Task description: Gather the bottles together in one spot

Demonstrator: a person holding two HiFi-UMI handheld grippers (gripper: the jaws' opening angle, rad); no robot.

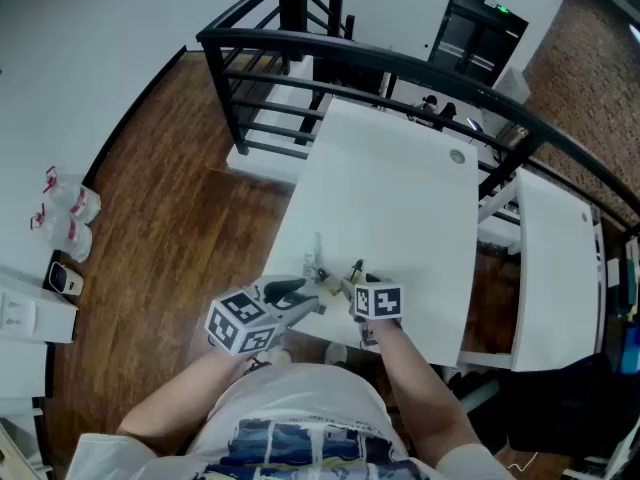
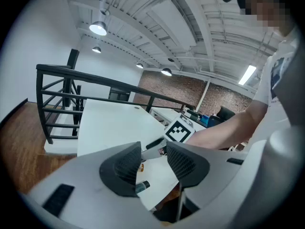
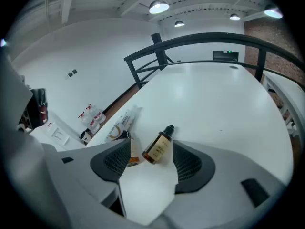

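Three small bottles lie near the white table's [image 1: 400, 198] near edge. In the right gripper view an amber bottle with a black cap [image 3: 159, 146] lies on its side just ahead of my right gripper [image 3: 151, 159], whose jaws stand open and apart from it. A second amber bottle [image 3: 133, 154] is half hidden behind the left jaw. A pale printed bottle [image 3: 121, 123] lies beyond, toward the table's left edge. My left gripper [image 2: 153, 159] is open with nothing between its pads; below its jaws shows a dark-capped bottle [image 2: 142, 187]. Both grippers [image 1: 300, 293] [image 1: 352, 280] meet over the bottles.
A black metal railing [image 1: 330, 53] runs round the table's far side. A second white table [image 1: 550, 268] stands to the right. Several plastic water bottles [image 1: 65, 213] sit on the wooden floor at the left. The person's body is against the near table edge.
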